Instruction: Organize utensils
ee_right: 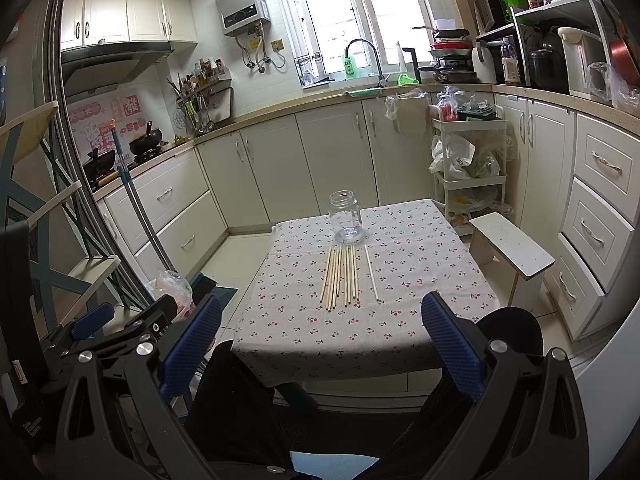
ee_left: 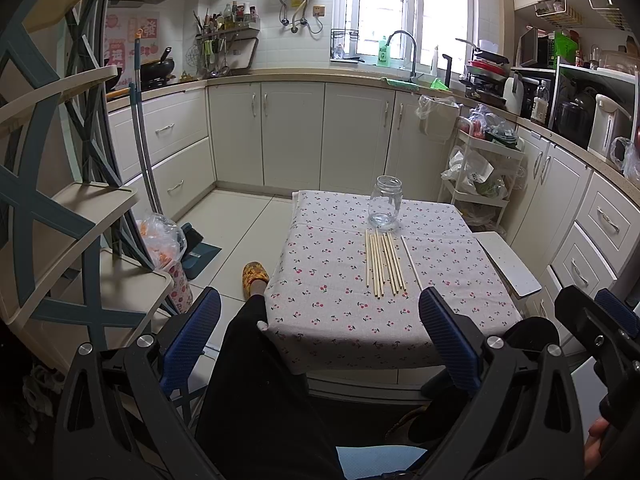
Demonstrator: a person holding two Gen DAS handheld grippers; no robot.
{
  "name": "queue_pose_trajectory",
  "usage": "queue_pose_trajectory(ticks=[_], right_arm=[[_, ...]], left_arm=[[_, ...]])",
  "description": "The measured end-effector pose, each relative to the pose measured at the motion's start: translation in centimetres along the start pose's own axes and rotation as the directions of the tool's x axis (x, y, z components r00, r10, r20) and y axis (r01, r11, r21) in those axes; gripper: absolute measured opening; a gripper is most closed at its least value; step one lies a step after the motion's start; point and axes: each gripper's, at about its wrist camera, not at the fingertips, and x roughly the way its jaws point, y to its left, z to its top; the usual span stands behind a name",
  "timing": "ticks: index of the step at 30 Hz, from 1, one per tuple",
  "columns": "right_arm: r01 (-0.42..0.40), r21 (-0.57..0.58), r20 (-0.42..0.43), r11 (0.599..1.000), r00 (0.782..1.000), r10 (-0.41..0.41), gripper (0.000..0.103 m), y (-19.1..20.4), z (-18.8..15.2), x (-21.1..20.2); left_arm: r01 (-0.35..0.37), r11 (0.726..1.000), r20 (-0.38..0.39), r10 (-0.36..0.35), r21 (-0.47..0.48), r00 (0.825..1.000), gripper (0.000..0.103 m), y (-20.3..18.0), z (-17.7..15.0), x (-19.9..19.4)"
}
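Both claws are wide open and hold nothing. The left claw (ee_left: 320, 336) and the right claw (ee_right: 322, 334) hang low, before the near edge of the worktop (ee_left: 320, 320). Nothing is picked up yet. Ahead lie the sticks (ee_left: 385, 263), about eleven, one a bit apart. Just past them stands one empty jar (ee_left: 385, 201). Next, reach forward and pinch a stick.

Blown-out daylight from window (ee_left: 404, 8), sharp focus, strong fisheye edge curvature.
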Motion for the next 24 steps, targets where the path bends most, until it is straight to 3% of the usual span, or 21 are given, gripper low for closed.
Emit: queue_pose_trajectory(ticks=[24], right_arm=[[0.001, -0.003, 0.000, 1.000, 1.000, -0.001, 0.096, 0.13, -0.12, 0.02]], left_arm=[[-0.002, 1.000, -0.004, 0.002, -0.003, 1.000, 0.095, -0.08, -0.26, -0.19]])
